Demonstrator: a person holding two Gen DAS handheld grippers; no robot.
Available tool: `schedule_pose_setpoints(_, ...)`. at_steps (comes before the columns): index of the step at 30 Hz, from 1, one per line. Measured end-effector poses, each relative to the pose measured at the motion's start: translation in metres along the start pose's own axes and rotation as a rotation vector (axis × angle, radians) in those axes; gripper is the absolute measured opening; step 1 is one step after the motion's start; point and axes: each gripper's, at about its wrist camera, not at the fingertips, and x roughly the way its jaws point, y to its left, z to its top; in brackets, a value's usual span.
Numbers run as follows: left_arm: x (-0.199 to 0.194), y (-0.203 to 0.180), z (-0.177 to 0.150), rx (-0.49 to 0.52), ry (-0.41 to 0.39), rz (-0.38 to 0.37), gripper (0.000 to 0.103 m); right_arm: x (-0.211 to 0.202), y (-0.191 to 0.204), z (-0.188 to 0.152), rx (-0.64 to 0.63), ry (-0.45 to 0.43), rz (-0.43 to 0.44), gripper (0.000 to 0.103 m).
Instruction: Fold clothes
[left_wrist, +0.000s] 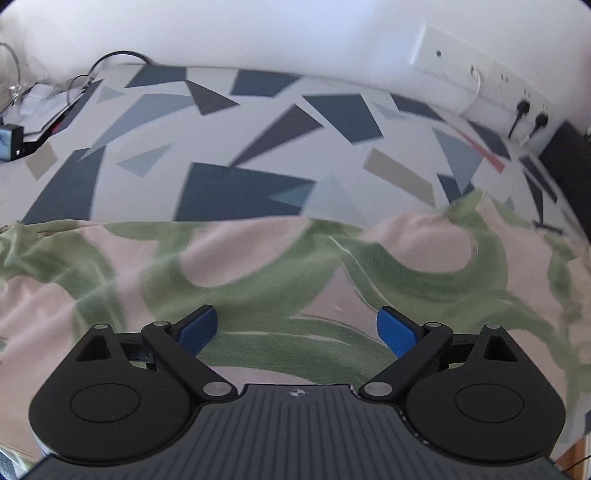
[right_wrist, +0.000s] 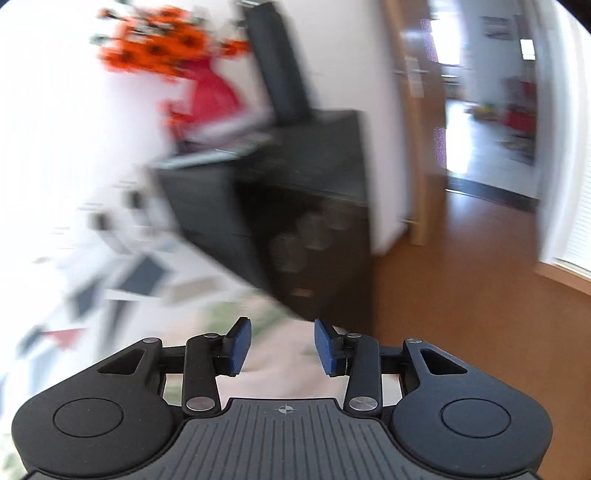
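A pink garment with broad green swirls (left_wrist: 258, 266) lies spread over the near part of a bed with a grey and blue triangle-patterned cover (left_wrist: 221, 122). My left gripper (left_wrist: 296, 325) hovers just above the cloth, its blue pads wide apart and nothing between them. In the blurred right wrist view, my right gripper (right_wrist: 282, 345) stands partly open over a corner of the same garment (right_wrist: 280, 365), with no cloth pinched between its pads.
A black cabinet (right_wrist: 295, 192) stands by the bed's corner with orange flowers (right_wrist: 159, 44) and a red item on top. Wall sockets with plugs (left_wrist: 528, 110) sit at the right, cables and a small device (left_wrist: 11, 140) at the left. Wooden floor (right_wrist: 461, 295) leads to a doorway.
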Motion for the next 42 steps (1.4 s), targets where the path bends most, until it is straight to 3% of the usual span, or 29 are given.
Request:
schedule_pose_setpoints(6, -0.041, 0.099, 0.030, -0.097, -0.091, 0.060, 0.095, -0.016, 0.082, -0.002, -0.178, 0.085, 0.265, 0.036)
schedule_pose_setpoints(8, -0.046, 0.144, 0.037, -0.154, -0.096, 0.103, 0.087, -0.018, 0.110, -0.012, -0.241, 0.114, 0.333, 0.040)
schedule_pose_setpoints(10, -0.047, 0.187, 0.039, -0.240, -0.092, 0.128, 0.068, -0.013, 0.138, -0.025, -0.297, 0.157, 0.359, 0.041)
schedule_pose_setpoints(12, -0.045, 0.225, 0.038, -0.329, -0.091, 0.125, 0.062, -0.006, 0.169, -0.040, -0.349, 0.204, 0.373, 0.042)
schedule_pose_setpoints(13, -0.044, 0.233, 0.037, -0.323, -0.092, 0.126, 0.062, -0.003, 0.183, -0.050, -0.376, 0.222, 0.377, 0.042)
schedule_pose_setpoints(18, -0.031, 0.246, 0.036, -0.197, -0.067, 0.098, 0.066, -0.002, 0.240, -0.094, -0.464, 0.305, 0.368, 0.042)
schedule_pose_setpoints(21, -0.020, 0.245, 0.038, -0.108, -0.037, 0.063, 0.066, -0.004, 0.258, -0.111, -0.485, 0.325, 0.346, 0.042)
schedule_pose_setpoints(23, -0.013, 0.248, 0.039, -0.106, -0.021, 0.029, 0.061, -0.002, 0.263, -0.117, -0.490, 0.343, 0.330, 0.042)
schedule_pose_setpoints(26, -0.008, 0.246, 0.039, -0.068, -0.013, 0.014, 0.043, 0.005, 0.269, -0.128, -0.501, 0.362, 0.299, 0.042)
schedule_pose_setpoints(28, -0.008, 0.242, 0.038, -0.019, -0.021, 0.034, 0.019, 0.007, 0.272, -0.135, -0.505, 0.370, 0.277, 0.042)
schedule_pose_setpoints(30, -0.012, 0.240, 0.037, 0.010, -0.047, 0.082, 0.014, 0.010, 0.274, -0.142, -0.504, 0.378, 0.257, 0.043)
schedule_pose_setpoints(33, -0.014, 0.249, 0.037, -0.042, -0.086, 0.153, 0.014, 0.012, 0.273, -0.150, -0.489, 0.383, 0.221, 0.043)
schedule_pose_setpoints(35, -0.012, 0.257, 0.039, -0.069, -0.090, 0.144, 0.015, 0.014, 0.271, -0.154, -0.476, 0.387, 0.198, 0.044)
schedule_pose_setpoints(38, -0.017, 0.262, 0.047, -0.107, -0.095, 0.147, 0.033, 0.019, 0.266, -0.158, -0.464, 0.400, 0.171, 0.044)
schedule_pose_setpoints(39, -0.021, 0.263, 0.050, -0.118, -0.099, 0.152, 0.044, 0.020, 0.265, -0.159, -0.463, 0.399, 0.165, 0.044)
schedule_pose_setpoints(42, -0.042, 0.264, 0.061, -0.152, -0.166, 0.124, 0.051, 0.017, 0.266, -0.151, -0.471, 0.388, 0.144, 0.044)
